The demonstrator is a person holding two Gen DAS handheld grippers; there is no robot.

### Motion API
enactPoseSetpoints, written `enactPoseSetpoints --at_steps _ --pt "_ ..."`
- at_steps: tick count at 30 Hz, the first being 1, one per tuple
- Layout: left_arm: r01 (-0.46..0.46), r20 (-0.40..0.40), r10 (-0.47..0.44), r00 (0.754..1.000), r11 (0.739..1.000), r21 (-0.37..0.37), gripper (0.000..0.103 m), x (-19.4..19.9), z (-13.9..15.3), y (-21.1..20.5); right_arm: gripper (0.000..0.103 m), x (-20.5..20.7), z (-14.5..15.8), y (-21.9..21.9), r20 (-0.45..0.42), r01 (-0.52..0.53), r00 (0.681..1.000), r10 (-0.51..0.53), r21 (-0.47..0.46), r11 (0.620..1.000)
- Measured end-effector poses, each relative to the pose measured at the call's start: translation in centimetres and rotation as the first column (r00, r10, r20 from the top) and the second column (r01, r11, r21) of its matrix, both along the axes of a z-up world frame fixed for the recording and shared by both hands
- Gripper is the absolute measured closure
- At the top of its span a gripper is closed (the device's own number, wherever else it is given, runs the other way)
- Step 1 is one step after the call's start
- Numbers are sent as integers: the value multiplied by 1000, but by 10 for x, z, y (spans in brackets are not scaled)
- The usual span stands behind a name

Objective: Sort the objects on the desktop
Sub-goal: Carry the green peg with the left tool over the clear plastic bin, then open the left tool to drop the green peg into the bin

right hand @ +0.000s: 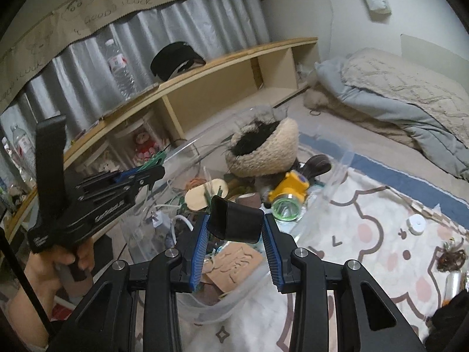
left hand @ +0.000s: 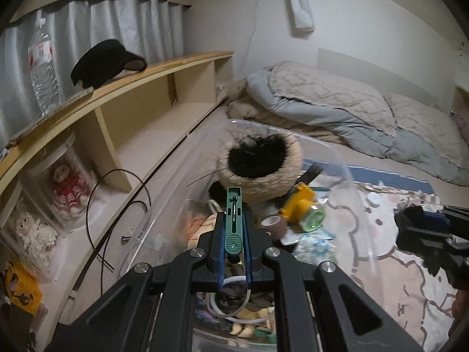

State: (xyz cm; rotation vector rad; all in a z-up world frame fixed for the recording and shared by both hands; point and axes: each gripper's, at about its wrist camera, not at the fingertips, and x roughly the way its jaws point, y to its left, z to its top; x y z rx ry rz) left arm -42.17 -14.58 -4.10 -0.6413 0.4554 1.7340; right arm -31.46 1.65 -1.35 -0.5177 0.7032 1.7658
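1. Left wrist view: left gripper (left hand: 234,220) has its jaws closed on a slim green tool (left hand: 233,220), which points forward over a clear plastic bin (left hand: 346,170). The bin already holds many things: a woven basket (left hand: 261,170) with black fuzz inside, tilted on top of the pile, a yellow flashlight (left hand: 302,205) with a green lens, a brown tape roll (left hand: 271,223) and a white cable (left hand: 231,302). The right gripper (left hand: 422,228) shows at the right edge with something dark in it. To the left, loose black wire (left hand: 117,205) lies on a low wooden shelf (left hand: 117,88).

2. Right wrist view: right gripper (right hand: 236,226) has its jaws partly open, pressed against both sides of a black case (right hand: 236,223) held above the near rim of the same bin. The left gripper, gripped by a hand (right hand: 70,261), hovers over the bin's far left side. On the patterned mat (right hand: 381,234) to the right, a white round piece (right hand: 416,223) and a dark tangle (right hand: 451,258) lie outside the bin.

3. Progress, as a judgement: sorting looks well along, since the bin is quite full. Both held items are not yet dropped in, and a few pieces on the mat remain.
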Motion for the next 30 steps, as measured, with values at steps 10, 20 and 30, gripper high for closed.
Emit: enactPoseSetpoints --at_steps 10,20,30 --pt "-26 -85 18 996 995 -92 92 -10 -29 16 65 -23 -10 15 -17 -26 1000 26 -32 999" --pt "-53 -141 39 989 994 -98 38 -14 -38 13 65 -38 -25 30 -57 -56 997 50 -108 993" --pt "-42 -91 36 995 997 -70 37 -12 -28 2 65 -38 -49 44 -59 -27 998 16 -192 981"
